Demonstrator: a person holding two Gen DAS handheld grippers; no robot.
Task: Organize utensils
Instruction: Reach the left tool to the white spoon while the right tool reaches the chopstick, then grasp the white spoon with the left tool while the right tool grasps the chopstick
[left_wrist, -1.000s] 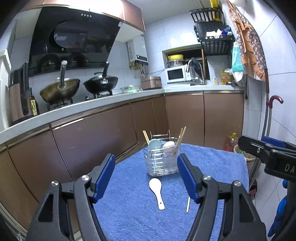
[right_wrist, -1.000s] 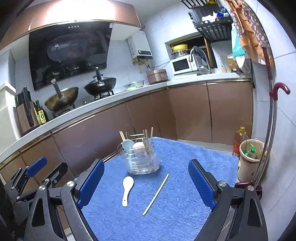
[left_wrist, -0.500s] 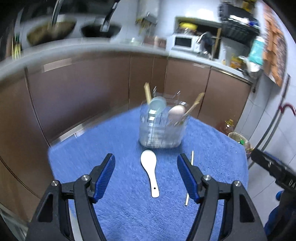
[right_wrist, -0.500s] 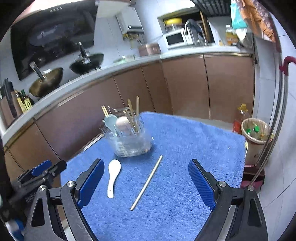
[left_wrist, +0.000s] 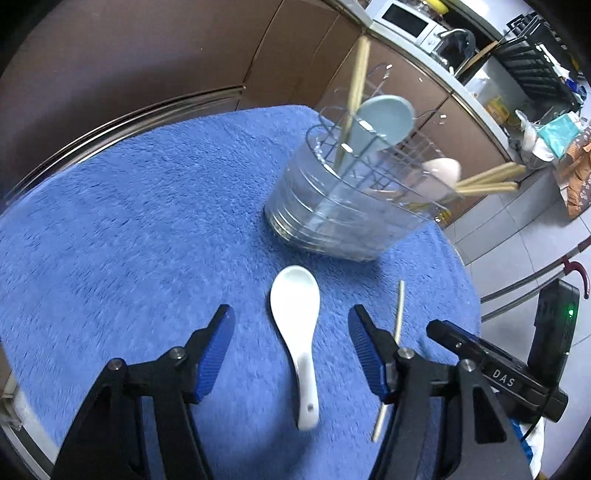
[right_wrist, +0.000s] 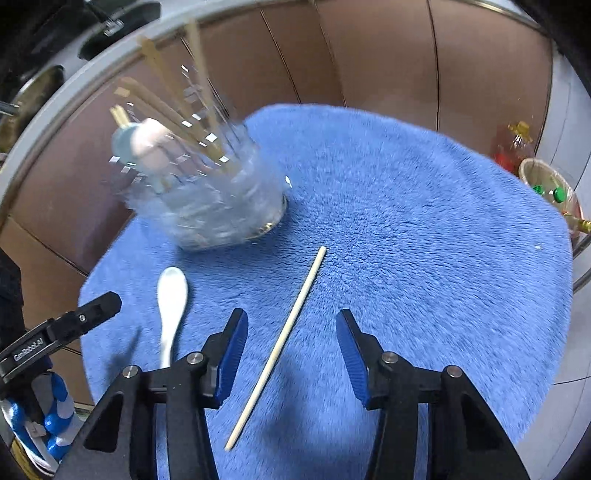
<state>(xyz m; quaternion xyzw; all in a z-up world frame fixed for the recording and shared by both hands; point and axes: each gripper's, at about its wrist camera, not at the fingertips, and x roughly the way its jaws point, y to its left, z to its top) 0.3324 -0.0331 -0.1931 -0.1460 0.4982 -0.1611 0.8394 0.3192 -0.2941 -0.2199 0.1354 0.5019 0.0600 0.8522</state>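
Both grippers have dropped closer: left gripper (left_wrist: 291, 345) straddles the spoon (left_wrist: 297, 332), right gripper (right_wrist: 290, 354) the chopstick (right_wrist: 284, 336), jaws narrowing, still apart, nothing gripped; pickups look imminent.

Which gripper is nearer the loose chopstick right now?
Right. The right gripper straddles the chopstick, jaws open. The left gripper straddles the white spoon beside it.

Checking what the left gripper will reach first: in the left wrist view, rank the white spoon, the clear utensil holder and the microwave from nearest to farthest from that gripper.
1. White spoon: lying on the blue cloth, its handle between the open fingers of the left gripper.
2. Clear utensil holder: farther back on the cloth, up and to the right.
3. Microwave: on the counter, top right, well beyond the table.
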